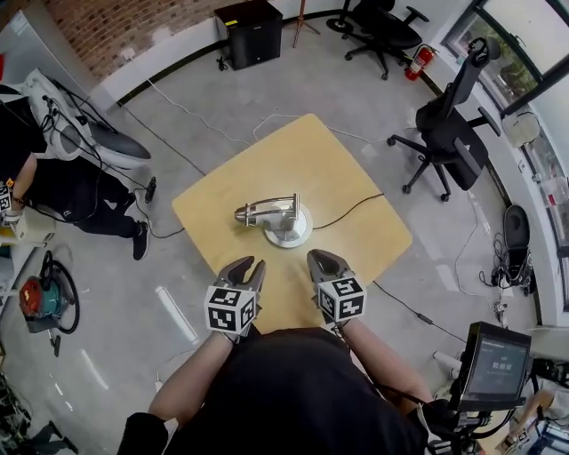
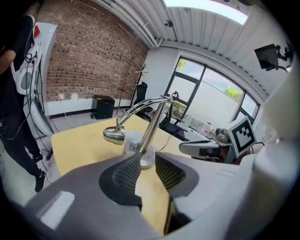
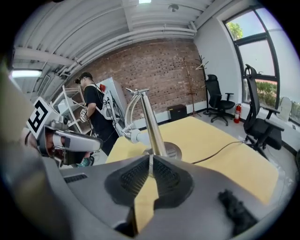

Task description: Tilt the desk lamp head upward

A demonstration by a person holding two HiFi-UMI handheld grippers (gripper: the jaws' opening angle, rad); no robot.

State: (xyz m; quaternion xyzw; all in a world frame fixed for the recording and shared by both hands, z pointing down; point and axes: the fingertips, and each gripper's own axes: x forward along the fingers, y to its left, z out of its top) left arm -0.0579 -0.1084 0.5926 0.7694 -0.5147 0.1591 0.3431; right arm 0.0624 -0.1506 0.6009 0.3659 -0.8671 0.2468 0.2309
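Light wooden table on a grey floor. Black office chair off the table's right corner, a 2nd office chair farther back, a red fire extinguisher just right of it. Black cabinet against the brick wall. At left, a person in black; nearer, a red vacuum cleaner. Small monitor at lower right.

Head cam looks steeply down on table; both gripper views low, near, sharing lamp.
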